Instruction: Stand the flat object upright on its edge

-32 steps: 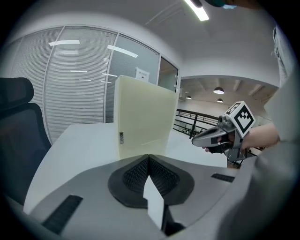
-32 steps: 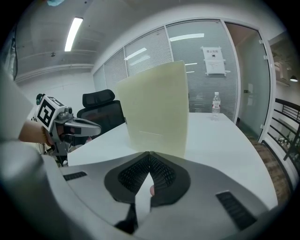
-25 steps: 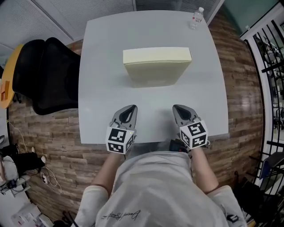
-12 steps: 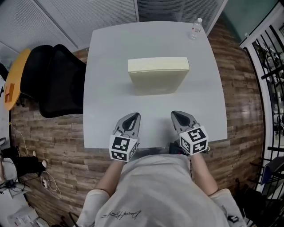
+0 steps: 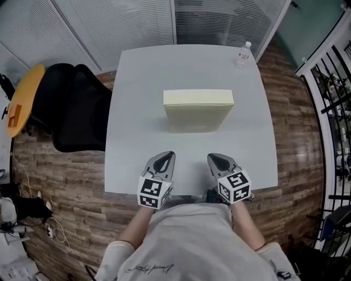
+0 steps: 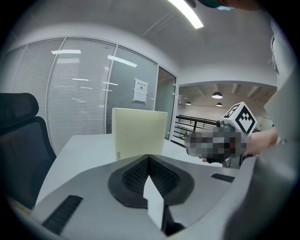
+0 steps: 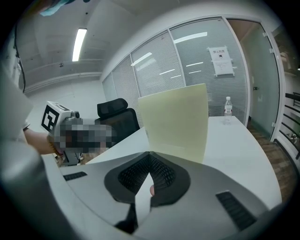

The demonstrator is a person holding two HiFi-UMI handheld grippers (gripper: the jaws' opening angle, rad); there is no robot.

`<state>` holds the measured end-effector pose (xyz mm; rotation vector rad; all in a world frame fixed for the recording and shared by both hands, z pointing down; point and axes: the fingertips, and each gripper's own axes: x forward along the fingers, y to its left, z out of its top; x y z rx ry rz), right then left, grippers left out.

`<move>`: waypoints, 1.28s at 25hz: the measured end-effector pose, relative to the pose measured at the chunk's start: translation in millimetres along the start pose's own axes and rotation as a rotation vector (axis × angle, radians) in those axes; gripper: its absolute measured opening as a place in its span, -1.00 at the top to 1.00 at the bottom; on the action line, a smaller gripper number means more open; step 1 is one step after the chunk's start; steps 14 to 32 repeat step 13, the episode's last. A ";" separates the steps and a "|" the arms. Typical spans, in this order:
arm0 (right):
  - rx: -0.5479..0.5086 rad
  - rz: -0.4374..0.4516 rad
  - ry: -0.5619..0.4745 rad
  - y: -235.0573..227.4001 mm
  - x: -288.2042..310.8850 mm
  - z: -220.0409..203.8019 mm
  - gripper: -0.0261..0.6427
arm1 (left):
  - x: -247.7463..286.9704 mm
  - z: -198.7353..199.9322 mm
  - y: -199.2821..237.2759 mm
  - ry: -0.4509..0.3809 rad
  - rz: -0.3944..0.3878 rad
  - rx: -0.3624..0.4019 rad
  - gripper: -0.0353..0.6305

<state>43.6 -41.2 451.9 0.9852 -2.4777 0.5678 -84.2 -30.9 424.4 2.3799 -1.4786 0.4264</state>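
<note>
Table (image 5: 140,137) bears slab (image 5: 198,107) upright, crosswise.

Showing bright, even indoor light in all three views. Glowing from ceiling strip light (image 6: 185,13) in left gripper view, from second strip light (image 7: 78,44) in right gripper view. Reflecting as pale streaks in glass wall (image 6: 79,84). Casting only faint, soft shadow on table (image 5: 137,110) at foot of box (image 5: 197,115). Glaring mildly on wood floor (image 5: 299,131). Bending straight lines hard toward edges; darkening into black round border in both gripper views. Softening focus at very bottom of gripper views, keeping background fairly sharp.
</note>
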 end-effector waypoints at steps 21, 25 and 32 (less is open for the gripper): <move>0.006 0.002 0.000 -1.8 -0.6 0.3 0.85 | 1.7 0.9 -5.3 0.000 -0.015 0.033 0.86; 0.006 0.002 0.000 -1.8 -0.6 0.3 0.85 | 1.7 0.9 -5.3 0.000 -0.015 0.033 0.86; 0.006 0.002 0.000 -1.8 -0.6 0.3 0.85 | 1.7 0.9 -5.3 0.000 -0.015 0.033 0.86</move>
